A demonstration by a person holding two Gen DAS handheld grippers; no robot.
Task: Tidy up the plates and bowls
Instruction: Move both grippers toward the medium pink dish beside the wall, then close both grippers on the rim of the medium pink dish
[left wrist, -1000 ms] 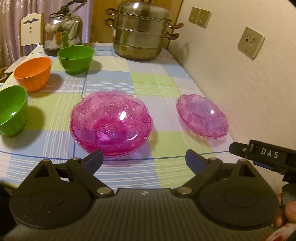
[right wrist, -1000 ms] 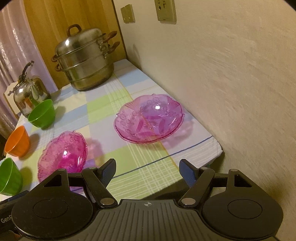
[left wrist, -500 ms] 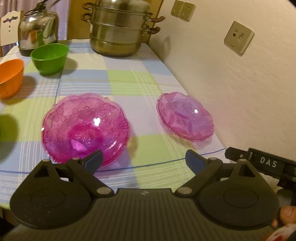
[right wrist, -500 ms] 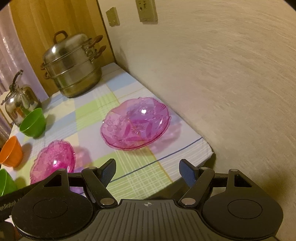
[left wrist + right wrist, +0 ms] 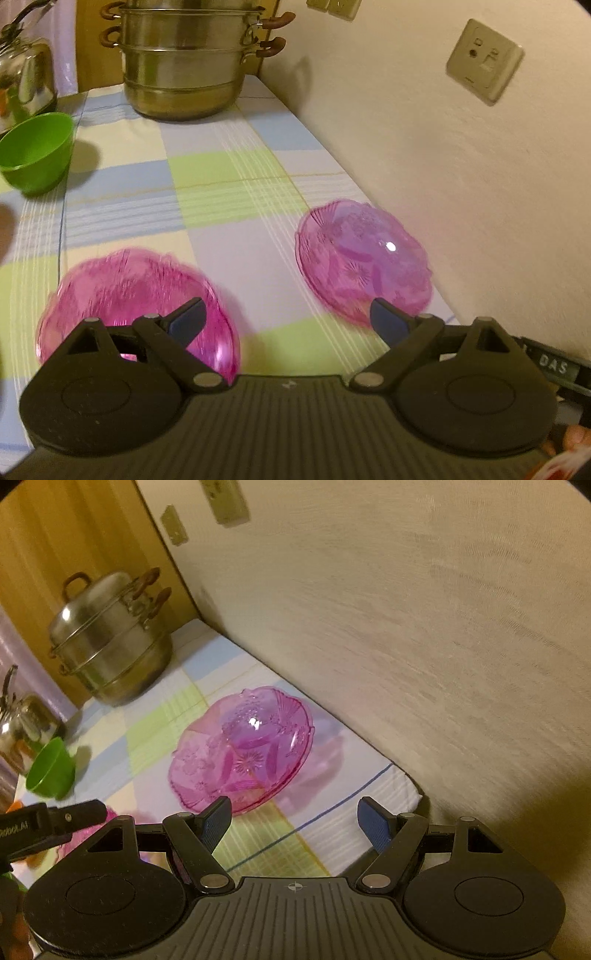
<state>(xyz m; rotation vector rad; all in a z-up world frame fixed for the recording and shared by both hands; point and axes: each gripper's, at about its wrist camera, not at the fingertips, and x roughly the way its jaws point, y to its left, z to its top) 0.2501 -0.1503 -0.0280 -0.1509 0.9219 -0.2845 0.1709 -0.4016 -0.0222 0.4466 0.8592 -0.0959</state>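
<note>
Two pink glass plates lie on the checked tablecloth. The right pink plate [image 5: 364, 258] [image 5: 243, 746] lies near the wall. The left pink plate [image 5: 136, 295] is blurred and sits just ahead of my left gripper's left finger. My left gripper [image 5: 288, 317] is open and empty, low over the table's front edge between the two plates. My right gripper [image 5: 295, 819] is open and empty, just in front of the right plate, near the table's front right corner. A green bowl [image 5: 37, 151] [image 5: 50, 768] stands further back on the left.
A large steel steamer pot [image 5: 184, 62] [image 5: 110, 638] stands at the back against the wall. A steel kettle [image 5: 22, 77] [image 5: 22, 723] stands at the back left. The wall [image 5: 461, 166] runs along the table's right edge. The left gripper's body [image 5: 44, 823] shows at the left of the right wrist view.
Both grippers have moved forward and to the right, closer to the table. The plates look larger and nearer. The orange bowl and near green bowl have left the left wrist view.
</note>
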